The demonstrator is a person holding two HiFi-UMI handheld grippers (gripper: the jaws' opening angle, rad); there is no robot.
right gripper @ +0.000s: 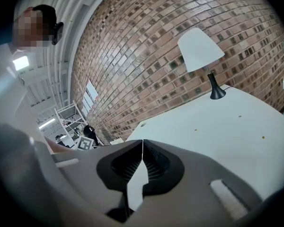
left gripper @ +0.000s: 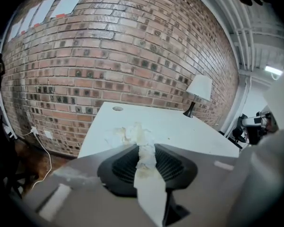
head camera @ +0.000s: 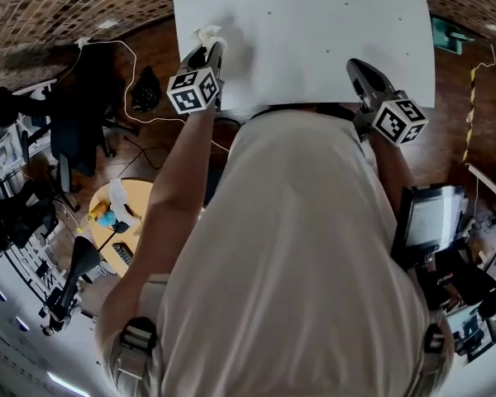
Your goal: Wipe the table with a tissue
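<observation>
The white table (head camera: 314,31) lies ahead of me in the head view. My left gripper (head camera: 208,52) hovers over its near left corner, shut on a crumpled, stained white tissue (head camera: 208,35). In the left gripper view the tissue (left gripper: 128,135) is pinched between the black pads of the left gripper (left gripper: 145,149), and its loose end bunches out in front over the table (left gripper: 189,131). My right gripper (head camera: 360,66) is held at the table's near right edge. In the right gripper view the right gripper (right gripper: 142,143) has its pads touching, with nothing between them.
A white-shaded lamp (left gripper: 199,91) (right gripper: 201,48) stands at the table's far end against a brick wall (left gripper: 109,51). A round cable hole (left gripper: 117,109) sits near the table's far left edge. A black office chair (head camera: 74,114) and a round wooden table (head camera: 120,213) stand to the left.
</observation>
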